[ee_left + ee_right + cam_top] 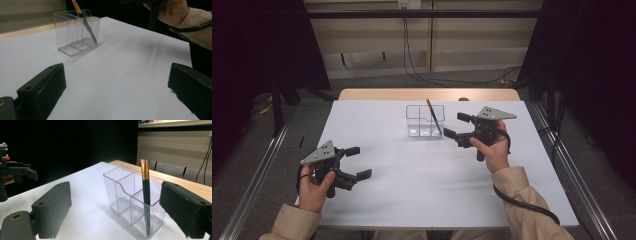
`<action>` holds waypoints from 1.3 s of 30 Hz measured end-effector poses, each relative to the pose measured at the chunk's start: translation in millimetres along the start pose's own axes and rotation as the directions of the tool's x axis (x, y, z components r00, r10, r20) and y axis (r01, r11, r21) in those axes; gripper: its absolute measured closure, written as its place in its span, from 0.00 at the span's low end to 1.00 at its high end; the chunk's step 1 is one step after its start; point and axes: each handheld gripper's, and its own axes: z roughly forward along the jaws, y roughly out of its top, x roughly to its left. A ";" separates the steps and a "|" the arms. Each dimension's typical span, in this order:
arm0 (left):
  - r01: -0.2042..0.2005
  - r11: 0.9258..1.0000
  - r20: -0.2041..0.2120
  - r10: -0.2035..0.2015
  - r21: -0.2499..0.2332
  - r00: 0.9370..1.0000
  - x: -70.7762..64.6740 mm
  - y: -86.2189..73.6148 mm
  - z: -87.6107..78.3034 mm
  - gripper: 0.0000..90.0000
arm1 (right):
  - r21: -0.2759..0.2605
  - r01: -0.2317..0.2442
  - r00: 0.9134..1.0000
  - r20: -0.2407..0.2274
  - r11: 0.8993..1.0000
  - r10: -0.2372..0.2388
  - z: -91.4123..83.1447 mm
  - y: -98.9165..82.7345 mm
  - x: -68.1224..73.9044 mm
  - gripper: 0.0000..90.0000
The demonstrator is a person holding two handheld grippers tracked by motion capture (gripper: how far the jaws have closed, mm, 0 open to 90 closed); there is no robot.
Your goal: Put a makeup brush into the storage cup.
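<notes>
Overhead, white table (422, 175) sits between dark curtains (257, 45).

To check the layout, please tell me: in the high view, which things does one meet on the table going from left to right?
Left gripper → clear organizer → pencil leaning in its right end → right gripper.

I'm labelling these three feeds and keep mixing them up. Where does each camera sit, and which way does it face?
High view: above the person's side, looking forward and down on the white table; both forearms, left tool and right tool show.
Left gripper view: on the left tool, facing the clear organizer; the right hand shows.
Right gripper view: on the right tool, facing the organizer; the left tool shows.
All share the organizer and pencil.
</notes>
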 end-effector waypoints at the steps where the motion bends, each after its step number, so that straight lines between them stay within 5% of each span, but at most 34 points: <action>1: 0.001 1.000 -0.001 -0.001 0.000 1.000 -0.1 0.0 -0.2 0.02 | 0.004 0.004 1.000 -0.002 1.000 -0.004 -1.3 -0.6 0.6 0.10; 23: 0.000 1.000 -0.010 0.000 -0.002 1.000 -1.0 -0.4 -2.6 0.02 | 0.017 0.034 0.998 -0.048 0.999 -0.033 -22.2 -10.1 9.7 0.04; 39: -0.001 1.000 -0.012 0.001 0.000 1.000 -0.6 -0.2 -3.1 0.02 | 0.023 0.051 0.998 -0.023 0.998 -0.050 -45.3 -16.3 6.7 0.03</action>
